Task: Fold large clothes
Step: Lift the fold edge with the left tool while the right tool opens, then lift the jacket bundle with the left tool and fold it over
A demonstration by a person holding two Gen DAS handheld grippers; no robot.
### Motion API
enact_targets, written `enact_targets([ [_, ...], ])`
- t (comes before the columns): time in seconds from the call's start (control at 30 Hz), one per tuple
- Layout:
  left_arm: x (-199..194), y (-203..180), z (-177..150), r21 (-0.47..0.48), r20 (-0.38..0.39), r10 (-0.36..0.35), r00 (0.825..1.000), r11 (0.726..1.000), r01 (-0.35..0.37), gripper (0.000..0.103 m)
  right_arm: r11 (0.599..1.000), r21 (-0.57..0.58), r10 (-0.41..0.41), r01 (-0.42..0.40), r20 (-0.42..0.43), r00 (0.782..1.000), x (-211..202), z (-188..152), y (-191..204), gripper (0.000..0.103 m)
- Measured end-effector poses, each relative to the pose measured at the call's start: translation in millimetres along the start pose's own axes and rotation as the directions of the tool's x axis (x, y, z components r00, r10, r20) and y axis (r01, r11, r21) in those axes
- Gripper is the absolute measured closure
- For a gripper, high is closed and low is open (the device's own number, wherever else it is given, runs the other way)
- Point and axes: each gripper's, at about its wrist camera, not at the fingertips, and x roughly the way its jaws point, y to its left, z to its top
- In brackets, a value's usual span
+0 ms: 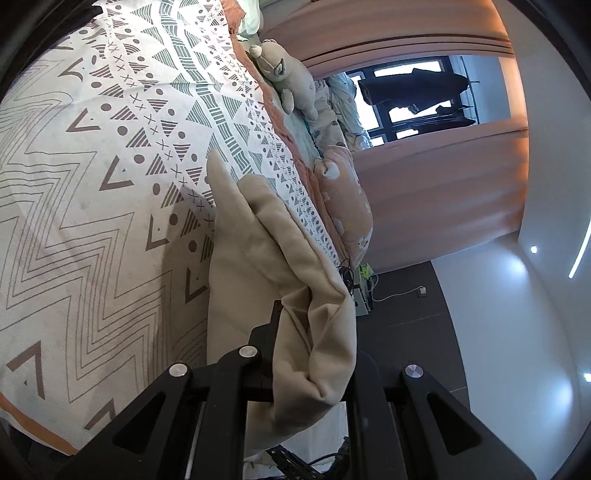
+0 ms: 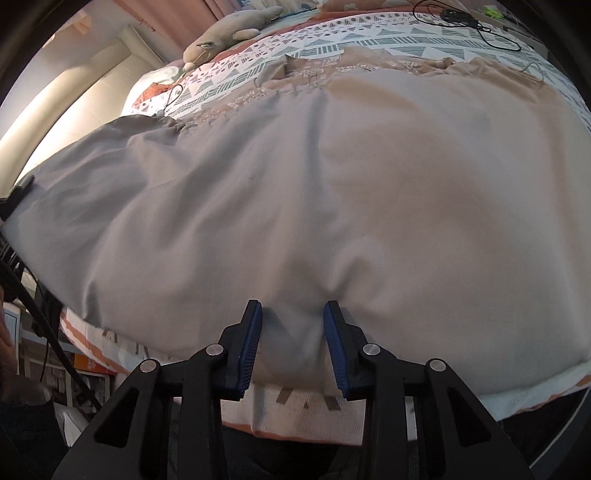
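Left gripper [image 1: 295, 354] clamped on a bunched beige fabric garment [image 2: 332, 206] spread over the patterned bedspread [image 1: 110, 166]; right gripper [image 2: 292, 347] narrowed onto its near-edge fold.

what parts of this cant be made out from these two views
- Left gripper fingertips: left wrist view, wrapped in the bunched beige garment.
- How the garment's lower hem lies: right wrist view, behind the right gripper and the bed's edge.
- Whether the right gripper's pads press the fabric fold between them: unclear.
- Plush toy: right wrist view, small, distorted at the rim.
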Motion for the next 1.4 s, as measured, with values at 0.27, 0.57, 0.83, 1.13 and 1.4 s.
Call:
enact_targets([
  [0.27,7,-41,1,0.023,-0.034,-0.099,0.995,0.995,0.099,0.091,0.994,0.092,0.052,-0.054,0.017,0.998,19,28,-14,0.079],
  [0.57,35,-105,-14,0.112,-0.111,-0.166,0.98,0.978,0.178,0.091,0.988,0.114,0.109,-0.108,0.005,0.994,19,13,-26,0.079],
  [0.83,67,-138,-41,0.165,-0.179,-0.155,0.971,0.969,0.185,0.091,0.995,0.036,0.097,-0.097,0.014,0.995,6,-25,-24,0.079],
  [1.13,101,-171,-69,0.199,-0.247,-0.147,0.958,0.96,0.198,0.091,0.98,0.059,0.188,-0.19,0.026,0.982,-21,-32,-50,0.079],
  [1.4,145,-200,-103,0.215,-0.343,-0.129,0.93,0.953,0.211,0.091,0.963,0.181,0.168,-0.199,0.176,0.97,-81,-36,-129,0.079],
])
